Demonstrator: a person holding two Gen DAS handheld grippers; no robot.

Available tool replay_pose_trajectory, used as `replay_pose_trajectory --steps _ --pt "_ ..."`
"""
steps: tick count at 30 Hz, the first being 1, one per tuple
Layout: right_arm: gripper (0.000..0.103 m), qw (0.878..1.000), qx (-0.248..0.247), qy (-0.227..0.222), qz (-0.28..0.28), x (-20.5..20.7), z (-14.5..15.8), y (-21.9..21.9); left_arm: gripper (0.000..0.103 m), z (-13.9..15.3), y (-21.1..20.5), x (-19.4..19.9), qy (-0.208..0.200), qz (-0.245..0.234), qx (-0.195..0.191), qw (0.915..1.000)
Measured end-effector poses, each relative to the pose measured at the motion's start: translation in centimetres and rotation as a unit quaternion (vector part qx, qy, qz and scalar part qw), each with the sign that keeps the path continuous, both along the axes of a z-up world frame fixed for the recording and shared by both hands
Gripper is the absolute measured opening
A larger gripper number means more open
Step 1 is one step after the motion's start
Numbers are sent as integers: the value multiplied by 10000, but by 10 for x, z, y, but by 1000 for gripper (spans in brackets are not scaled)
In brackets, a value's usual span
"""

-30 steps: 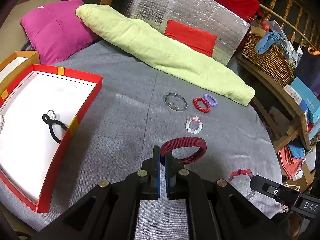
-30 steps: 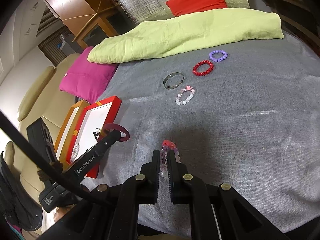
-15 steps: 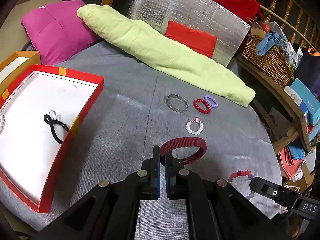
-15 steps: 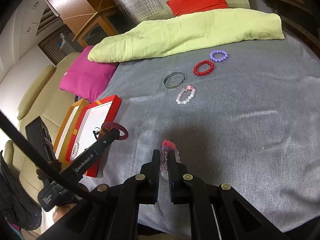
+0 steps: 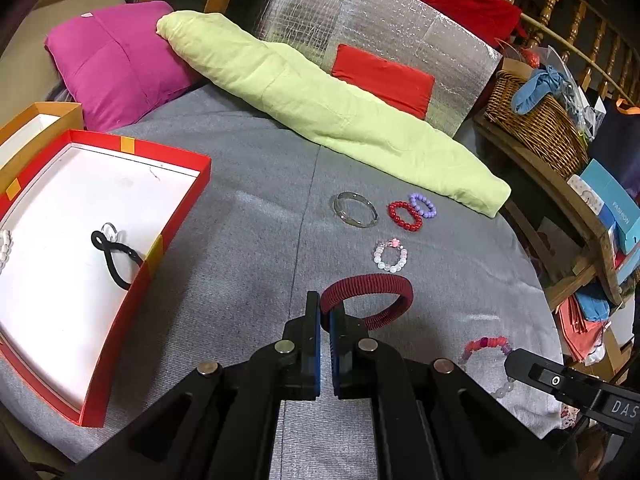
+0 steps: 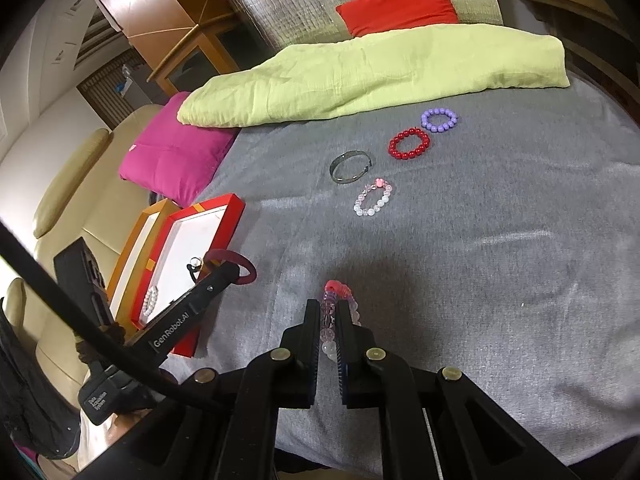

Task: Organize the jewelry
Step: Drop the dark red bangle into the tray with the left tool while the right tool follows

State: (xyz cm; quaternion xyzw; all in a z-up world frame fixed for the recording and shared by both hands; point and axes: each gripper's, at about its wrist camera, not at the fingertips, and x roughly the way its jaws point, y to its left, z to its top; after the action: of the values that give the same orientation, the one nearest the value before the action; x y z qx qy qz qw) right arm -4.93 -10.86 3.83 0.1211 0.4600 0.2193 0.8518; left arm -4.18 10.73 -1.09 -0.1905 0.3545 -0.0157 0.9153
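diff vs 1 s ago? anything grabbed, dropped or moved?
Nothing grabbed or dropped. The left gripper stays shut on the dark red bangle and has drifted slightly toward the red box. The right gripper stays shut on the pink bead bracelet, barely moving. The silver bangle and three bead bracelets on the grey cloth lie as before.
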Motion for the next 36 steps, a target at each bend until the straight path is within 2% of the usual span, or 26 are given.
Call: replay_pose_trajectory --steps 12,19,23,28,32,36 --pt "8 9997 -70 -49 207 4 3 19 4 15 21 -17 -117 241 87 9996" --pt "8 9981 -188 -245 531 10 20 49 4 41 62 -29 -300 900 404 9947" --pt "8 9962 -213 -354 762 19 32 76 4 51 106 -32 -397 1457 584 9868" --pt "8 9925 -168 -429 1129 34 42 129 4 34 165 -34 -225 2247 370 9735" --pt "8 9879 -147 -393 1494 47 35 179 4 14 188 -37 -35 2677 292 9631" --pt "8 9832 -165 -292 1794 61 21 224 4 -1 194 -29 191 2644 193 9640"
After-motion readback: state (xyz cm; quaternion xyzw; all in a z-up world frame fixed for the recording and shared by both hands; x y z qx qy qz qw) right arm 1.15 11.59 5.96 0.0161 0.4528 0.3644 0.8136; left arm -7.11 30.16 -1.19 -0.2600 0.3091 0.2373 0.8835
